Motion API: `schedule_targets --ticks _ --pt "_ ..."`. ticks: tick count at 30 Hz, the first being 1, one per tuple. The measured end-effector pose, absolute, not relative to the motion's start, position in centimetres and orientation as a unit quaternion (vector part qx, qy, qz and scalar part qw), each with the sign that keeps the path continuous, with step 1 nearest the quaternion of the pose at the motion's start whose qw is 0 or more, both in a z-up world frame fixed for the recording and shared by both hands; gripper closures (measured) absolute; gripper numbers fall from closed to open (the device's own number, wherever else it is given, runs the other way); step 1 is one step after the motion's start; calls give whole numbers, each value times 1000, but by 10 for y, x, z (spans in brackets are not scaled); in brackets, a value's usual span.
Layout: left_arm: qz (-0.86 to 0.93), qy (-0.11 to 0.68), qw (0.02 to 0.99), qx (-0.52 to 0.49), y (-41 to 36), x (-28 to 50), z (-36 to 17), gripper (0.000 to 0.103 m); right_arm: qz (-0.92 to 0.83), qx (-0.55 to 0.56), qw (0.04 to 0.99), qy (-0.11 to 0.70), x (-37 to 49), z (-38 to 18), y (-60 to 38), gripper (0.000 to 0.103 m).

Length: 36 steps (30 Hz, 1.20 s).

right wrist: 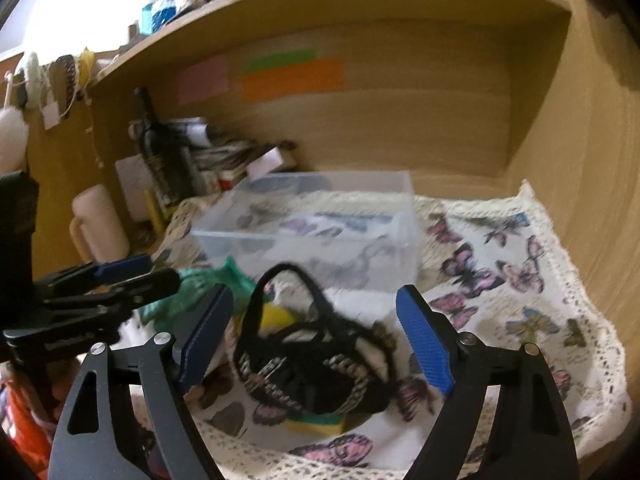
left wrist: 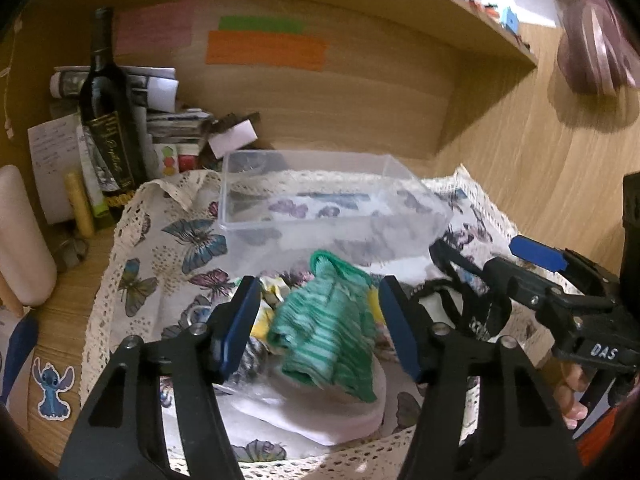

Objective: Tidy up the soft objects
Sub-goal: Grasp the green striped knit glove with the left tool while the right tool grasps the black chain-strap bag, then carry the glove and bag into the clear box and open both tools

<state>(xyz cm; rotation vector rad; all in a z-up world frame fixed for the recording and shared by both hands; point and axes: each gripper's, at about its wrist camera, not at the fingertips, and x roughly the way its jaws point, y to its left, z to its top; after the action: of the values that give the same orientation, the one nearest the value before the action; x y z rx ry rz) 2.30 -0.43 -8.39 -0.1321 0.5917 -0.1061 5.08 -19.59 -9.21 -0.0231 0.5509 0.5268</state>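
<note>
A green striped knit cloth (left wrist: 332,340) lies crumpled on the butterfly-print tablecloth (left wrist: 180,248), partly over a white pad (left wrist: 320,412). My left gripper (left wrist: 320,328) straddles the cloth, jaws apart, with a gap showing on the left side. In the right wrist view a black strappy garment with lettered bands (right wrist: 312,368) rests on a yellow sponge (right wrist: 316,424). My right gripper (right wrist: 316,336) stands open around it, clear on both sides. Behind both items sits a clear plastic box (left wrist: 320,200) (right wrist: 320,220) with nothing in it. Each gripper shows in the other's view: right gripper (left wrist: 536,256), left gripper (right wrist: 120,276).
A dark wine bottle (left wrist: 106,120), stacked papers (left wrist: 168,120) and a beige mug (right wrist: 100,224) crowd the back left. Wooden walls (right wrist: 560,160) and a shelf (left wrist: 440,8) close in the alcove. The lace-edged cloth (right wrist: 520,280) runs out to the right.
</note>
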Motion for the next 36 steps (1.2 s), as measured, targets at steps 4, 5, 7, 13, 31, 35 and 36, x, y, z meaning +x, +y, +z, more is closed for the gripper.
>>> schedule_targets --ticks 4,5,7,13,31,35,36 --pt "-53 303 950 -58 -10 27 -94 42 264 -24 919 291 53 -104 -189 21" --pt "-54 306 949 -60 -10 29 -97 42 265 -26 917 296 53 -108 -189 21" --pt "-54 315 946 -63 -9 34 -102 42 269 -31 911 311 55 -115 -187 25" --pt "-82 340 932 -92 -7 44 -115 68 276 -43 900 336 59 -128 -182 57" --pt "-90 278 953 -77 -6 33 -80 88 269 7 924 271 69 -88 -202 81" --pt "-93 265 956 -82 0 35 -67 88 260 4 935 242 72 -71 -204 82" --pt "-94 261 957 -82 1 36 -64 88 259 2 937 233 73 -66 -204 82"
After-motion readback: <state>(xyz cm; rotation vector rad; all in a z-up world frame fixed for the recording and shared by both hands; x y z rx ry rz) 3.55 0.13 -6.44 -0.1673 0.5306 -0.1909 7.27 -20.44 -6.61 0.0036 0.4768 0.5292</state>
